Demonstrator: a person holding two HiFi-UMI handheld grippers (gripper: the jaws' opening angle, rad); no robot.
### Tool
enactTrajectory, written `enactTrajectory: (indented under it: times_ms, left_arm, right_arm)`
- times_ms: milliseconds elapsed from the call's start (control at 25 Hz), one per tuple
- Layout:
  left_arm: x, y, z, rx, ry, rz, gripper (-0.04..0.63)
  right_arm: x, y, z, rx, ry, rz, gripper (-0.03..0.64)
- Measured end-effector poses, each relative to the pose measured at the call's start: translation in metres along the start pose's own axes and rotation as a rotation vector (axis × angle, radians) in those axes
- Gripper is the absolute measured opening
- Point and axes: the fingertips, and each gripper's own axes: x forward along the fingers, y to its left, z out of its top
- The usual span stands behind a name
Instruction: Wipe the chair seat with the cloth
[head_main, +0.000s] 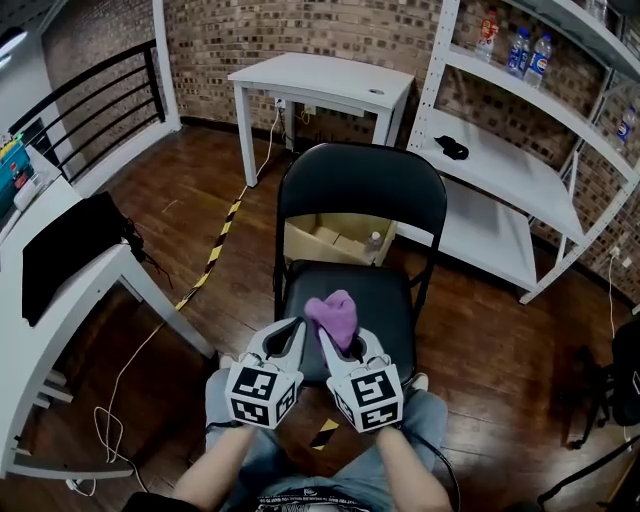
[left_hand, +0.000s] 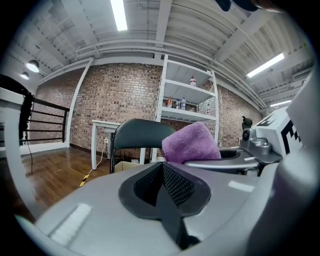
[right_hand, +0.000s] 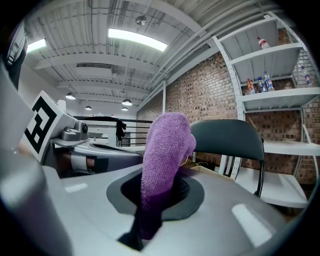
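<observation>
A black folding chair stands in front of me, its seat (head_main: 385, 300) bare and dark, its backrest (head_main: 362, 185) upright. A purple cloth (head_main: 334, 315) sticks up from my right gripper (head_main: 340, 343), which is shut on it above the seat's near edge. In the right gripper view the purple cloth (right_hand: 162, 165) rises out of the closed jaws. My left gripper (head_main: 290, 342) sits just left of it, shut with nothing held. The left gripper view shows the purple cloth (left_hand: 192, 142) beside it and the chair backrest (left_hand: 137, 134) beyond.
A cardboard box (head_main: 335, 240) lies on the wood floor behind the chair. A white table (head_main: 320, 80) stands at the back. White shelving (head_main: 510, 180) with bottles fills the right. A white desk with a black cloth (head_main: 65, 250) is at the left. Cables cross the floor.
</observation>
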Motion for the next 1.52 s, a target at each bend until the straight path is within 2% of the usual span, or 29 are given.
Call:
enactTrajectory:
  times_ms: [440, 720, 880, 1080, 1280, 1520]
  left_arm:
    - [0.043, 0.04, 0.007, 0.006, 0.025, -0.029, 0.005]
    - [0.077, 0.069, 0.008, -0.007, 0.044, -0.041, 0.005]
    - [0.091, 0.085, 0.004, -0.014, 0.059, -0.048, 0.005]
    - [0.103, 0.101, -0.001, -0.034, 0.067, -0.043, 0.005]
    - [0.102, 0.124, -0.009, -0.055, 0.082, -0.015, 0.005]
    - [0.093, 0.134, -0.022, -0.061, 0.117, -0.011, 0.005]
  right_arm:
    - [0.065, -0.027, -0.007, -0.023, 0.055, -0.011, 0.043]
    - [0.116, -0.049, -0.02, -0.057, 0.129, 0.002, 0.043]
    - [0.149, -0.063, -0.032, -0.13, 0.188, 0.015, 0.043]
    - [0.196, -0.083, -0.062, -0.26, 0.31, 0.049, 0.043]
    - [0.242, -0.09, -0.103, -0.356, 0.435, 0.102, 0.043]
    - [0.279, -0.11, -0.153, -0.455, 0.573, 0.104, 0.043]
